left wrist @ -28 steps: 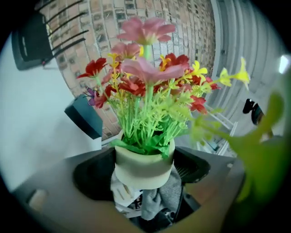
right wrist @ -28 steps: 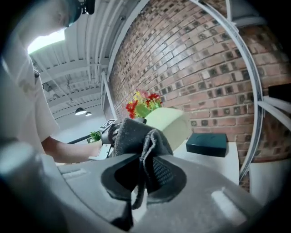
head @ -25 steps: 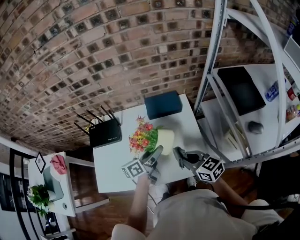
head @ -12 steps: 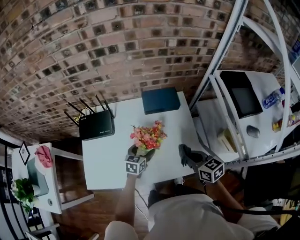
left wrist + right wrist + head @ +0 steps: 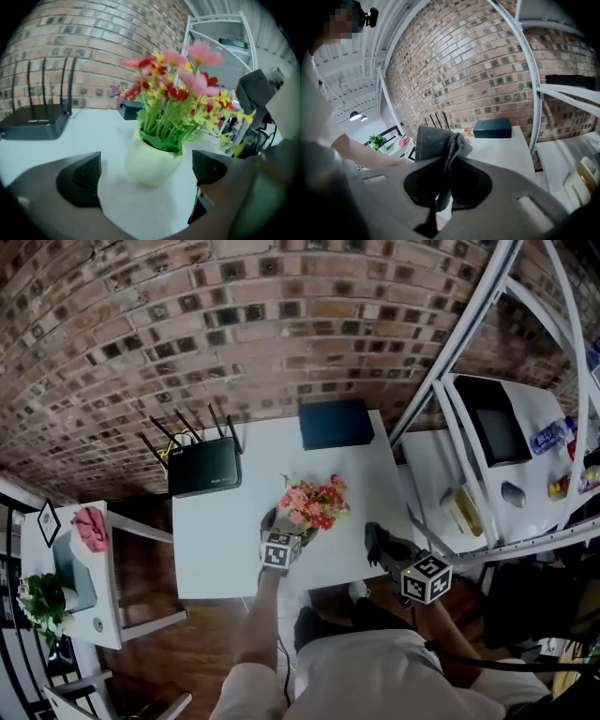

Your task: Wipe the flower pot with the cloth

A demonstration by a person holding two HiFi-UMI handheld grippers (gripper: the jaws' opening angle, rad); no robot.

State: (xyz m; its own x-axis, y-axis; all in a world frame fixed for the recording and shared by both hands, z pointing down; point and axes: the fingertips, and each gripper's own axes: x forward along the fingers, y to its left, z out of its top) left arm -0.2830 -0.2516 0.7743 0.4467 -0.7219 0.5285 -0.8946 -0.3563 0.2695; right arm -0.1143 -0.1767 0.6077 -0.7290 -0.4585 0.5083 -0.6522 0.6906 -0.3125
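A cream flower pot (image 5: 152, 161) with pink, red and yellow flowers (image 5: 314, 504) stands upright on the white table (image 5: 216, 540). My left gripper (image 5: 281, 532) is right in front of it. In the left gripper view its jaws have just been opening and my left gripper (image 5: 147, 172) is open. The pot sits between the two pads, slightly ahead of them, and they do not press on it. My right gripper (image 5: 380, 542) hovers to the right of the pot, near the table's front edge. In its own view my right gripper (image 5: 449, 180) is shut on a dark grey cloth (image 5: 440, 143).
A black router (image 5: 203, 465) with antennas lies at the table's back left. A dark blue box (image 5: 336, 423) sits at the back edge. White shelf rails (image 5: 450, 362) rise on the right. A small side table (image 5: 103, 615) with a green plant (image 5: 37, 601) stands left.
The pot, earlier held tilted above the table by my left gripper, now stands upright on the table. My left gripper has come down with it. The right gripper has barely shifted.
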